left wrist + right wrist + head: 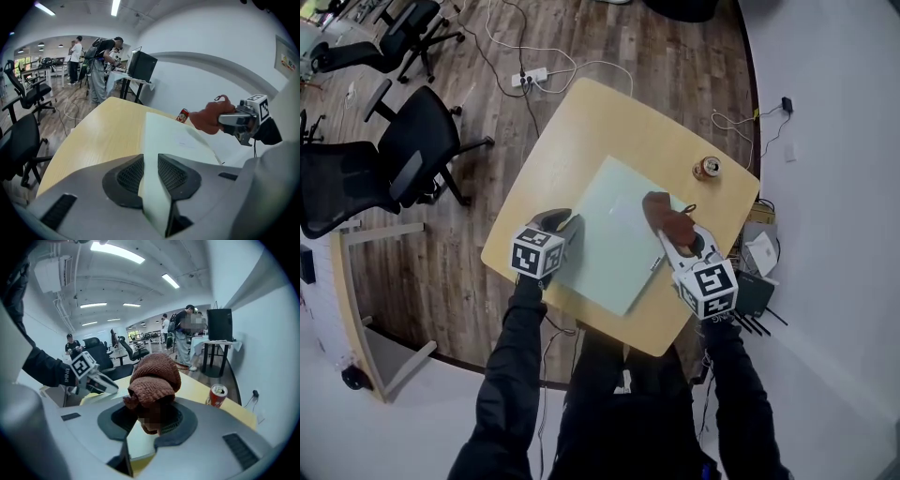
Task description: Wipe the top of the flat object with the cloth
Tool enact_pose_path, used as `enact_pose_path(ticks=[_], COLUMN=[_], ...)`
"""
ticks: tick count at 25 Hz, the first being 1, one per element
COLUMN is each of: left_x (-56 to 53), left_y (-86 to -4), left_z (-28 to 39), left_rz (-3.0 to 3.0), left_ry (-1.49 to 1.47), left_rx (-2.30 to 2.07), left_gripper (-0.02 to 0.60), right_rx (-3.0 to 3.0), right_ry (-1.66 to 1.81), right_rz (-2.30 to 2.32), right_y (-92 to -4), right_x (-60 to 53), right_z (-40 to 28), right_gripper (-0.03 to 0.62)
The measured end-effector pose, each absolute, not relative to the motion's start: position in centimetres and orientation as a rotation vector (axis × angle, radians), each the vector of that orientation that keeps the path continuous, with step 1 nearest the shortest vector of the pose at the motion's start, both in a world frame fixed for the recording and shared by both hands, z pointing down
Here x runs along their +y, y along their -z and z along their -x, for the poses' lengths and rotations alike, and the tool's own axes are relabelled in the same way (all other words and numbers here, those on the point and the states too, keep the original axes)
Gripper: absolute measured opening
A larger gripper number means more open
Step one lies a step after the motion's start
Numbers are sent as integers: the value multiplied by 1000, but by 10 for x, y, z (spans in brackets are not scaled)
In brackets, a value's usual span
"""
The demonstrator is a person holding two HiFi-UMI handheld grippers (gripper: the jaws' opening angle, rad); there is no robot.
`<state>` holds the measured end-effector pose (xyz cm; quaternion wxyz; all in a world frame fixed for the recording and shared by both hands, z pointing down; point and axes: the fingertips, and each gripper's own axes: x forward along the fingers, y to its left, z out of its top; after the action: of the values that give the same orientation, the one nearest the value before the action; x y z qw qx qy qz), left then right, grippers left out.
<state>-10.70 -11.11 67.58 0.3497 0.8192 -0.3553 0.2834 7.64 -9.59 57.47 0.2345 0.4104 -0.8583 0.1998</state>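
Left tongs [150, 174] clamped on one pale board [614, 239]; right tongs [151, 416] clamped on one brown cloth [662, 212]; one red can [707, 168], label illegible, on bench [581, 117].

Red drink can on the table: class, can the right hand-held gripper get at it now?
Reaching the red drink can, probably yes: only bare wooden table lies between. Grasping, no: the right hand-held gripper holds a brown knitted cloth.

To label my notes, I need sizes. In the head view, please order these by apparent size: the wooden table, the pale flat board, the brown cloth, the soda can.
1. wooden table
2. pale flat board
3. brown cloth
4. soda can, clearly the smallest
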Motion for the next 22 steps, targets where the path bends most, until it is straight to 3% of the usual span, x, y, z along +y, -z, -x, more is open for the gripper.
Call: enact_pose_path(ticks=[7, 22], left_x=[-113, -111], left_y=[-676, -677], left_z=[107, 108], left_rz=[-2121, -2113], left_ry=[-734, -737], left_rx=[-913, -922], left_gripper=[112, 110], right_rx=[-2242, -2271], right_ry=[-532, -632], right_rz=[-1202, -960], right_y=[-610, -641], right_x=[-137, -56], right_z=[-90, -30], right_gripper=[118, 118])
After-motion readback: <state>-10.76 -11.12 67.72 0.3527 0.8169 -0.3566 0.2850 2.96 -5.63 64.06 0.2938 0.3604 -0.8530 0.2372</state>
